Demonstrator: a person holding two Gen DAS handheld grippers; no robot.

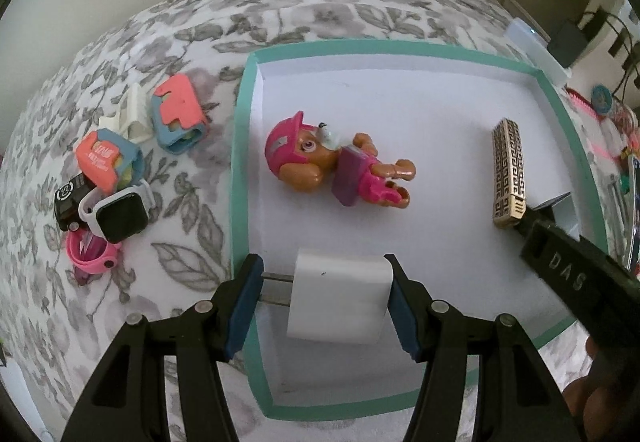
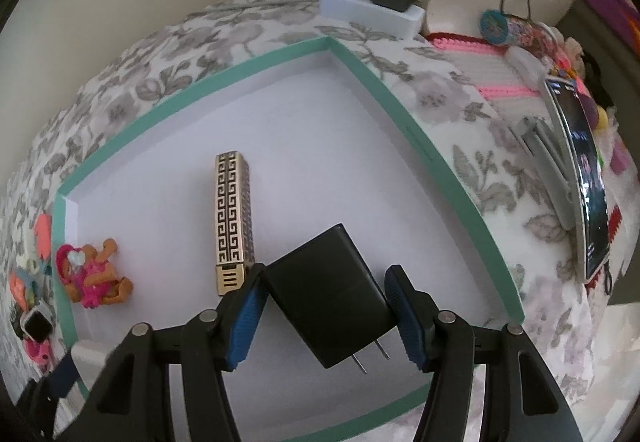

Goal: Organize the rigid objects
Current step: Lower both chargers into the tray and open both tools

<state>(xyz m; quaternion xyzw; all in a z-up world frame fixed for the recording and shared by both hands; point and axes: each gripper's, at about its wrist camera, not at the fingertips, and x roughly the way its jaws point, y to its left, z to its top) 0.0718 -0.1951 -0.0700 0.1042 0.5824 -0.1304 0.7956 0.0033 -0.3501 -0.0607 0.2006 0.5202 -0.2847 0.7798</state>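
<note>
At the bottom of the left wrist view, the left tool (image 1: 326,294) is half open, clamping a white charger (image 1: 340,298) by its prongs and its far end, over the teal-rimmed tray (image 1: 240,146). In the right wrist view, the right tool (image 2: 326,306) grips a black charger (image 2: 332,294) likewise. Beyond, mid-frame in the tray, lie a toy pup (image 1: 336,166) and a gold patterned case (image 2: 234,218). Upper left, on the flowered bed (image 1: 192,26), sit small toys (image 1: 178,114) and a white smartwatch (image 1: 118,212).
</note>
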